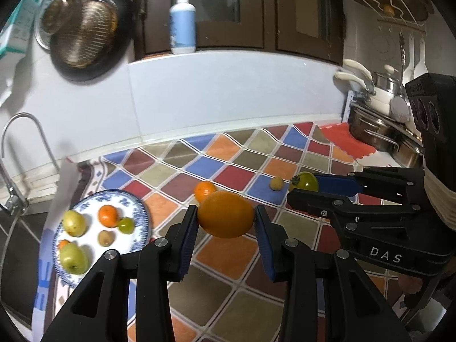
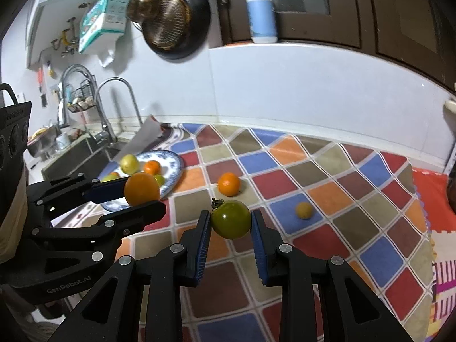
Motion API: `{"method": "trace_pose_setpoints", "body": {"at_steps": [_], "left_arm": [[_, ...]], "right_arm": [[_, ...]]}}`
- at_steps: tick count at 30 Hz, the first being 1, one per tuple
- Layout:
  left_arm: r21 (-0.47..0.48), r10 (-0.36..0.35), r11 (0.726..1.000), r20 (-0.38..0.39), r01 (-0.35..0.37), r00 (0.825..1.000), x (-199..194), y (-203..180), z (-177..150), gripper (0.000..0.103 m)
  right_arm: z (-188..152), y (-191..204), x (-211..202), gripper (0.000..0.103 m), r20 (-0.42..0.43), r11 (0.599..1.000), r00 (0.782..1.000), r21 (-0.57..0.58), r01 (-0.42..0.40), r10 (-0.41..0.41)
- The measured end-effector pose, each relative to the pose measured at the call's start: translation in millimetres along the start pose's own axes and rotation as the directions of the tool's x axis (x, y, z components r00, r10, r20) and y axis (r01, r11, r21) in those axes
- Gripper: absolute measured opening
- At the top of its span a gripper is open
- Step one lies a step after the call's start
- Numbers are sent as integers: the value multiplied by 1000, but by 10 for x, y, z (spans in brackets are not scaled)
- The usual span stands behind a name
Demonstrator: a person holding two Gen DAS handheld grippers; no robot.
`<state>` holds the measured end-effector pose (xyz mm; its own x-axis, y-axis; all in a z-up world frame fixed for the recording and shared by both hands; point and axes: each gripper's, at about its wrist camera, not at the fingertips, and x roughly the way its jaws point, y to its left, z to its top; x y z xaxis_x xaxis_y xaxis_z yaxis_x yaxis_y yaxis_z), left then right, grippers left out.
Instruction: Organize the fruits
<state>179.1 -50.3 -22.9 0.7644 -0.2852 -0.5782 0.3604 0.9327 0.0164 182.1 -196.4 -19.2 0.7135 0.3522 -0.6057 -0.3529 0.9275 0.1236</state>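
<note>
R claw (image 1: 319,192): "DAS"; L claw (image 2: 142,196): "GenRobot.AI".

The left gripper (image 1: 226,219) clamps an orange (image 1: 225,213) beside the plate (image 1: 139,208).

Orange fruit (image 1: 225,214), green tomato (image 2: 230,219), blue-and-white patterned plate (image 1: 139,208), multicoloured diamond-checked mat (image 1: 228,270).

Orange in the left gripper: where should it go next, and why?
Probably carry the orange left and over the plate. The left gripper already holds it lifted above the cloth, and the plate, with fruit gathered on it, shows bare space near its middle.
</note>
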Motion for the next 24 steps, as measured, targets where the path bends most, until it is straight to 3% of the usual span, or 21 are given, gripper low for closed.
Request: {"method": "trace_pose_setpoints", "body": {"at_steps": [15, 21, 24], "left_arm": [[-46, 99, 994, 45, -97, 994, -398, 628, -91, 39], [-51, 124, 991, 67, -121, 990, -482, 885, -95, 35], [-55, 130, 990, 38, -127, 991, -416, 1038, -164, 33]], "right_arm": [[190, 630, 155, 29, 45, 998, 997, -6, -67, 67], [285, 874, 262, 29, 53, 996, 995, -16, -86, 86], [326, 982, 349, 29, 55, 996, 994, -20, -91, 92]]}}
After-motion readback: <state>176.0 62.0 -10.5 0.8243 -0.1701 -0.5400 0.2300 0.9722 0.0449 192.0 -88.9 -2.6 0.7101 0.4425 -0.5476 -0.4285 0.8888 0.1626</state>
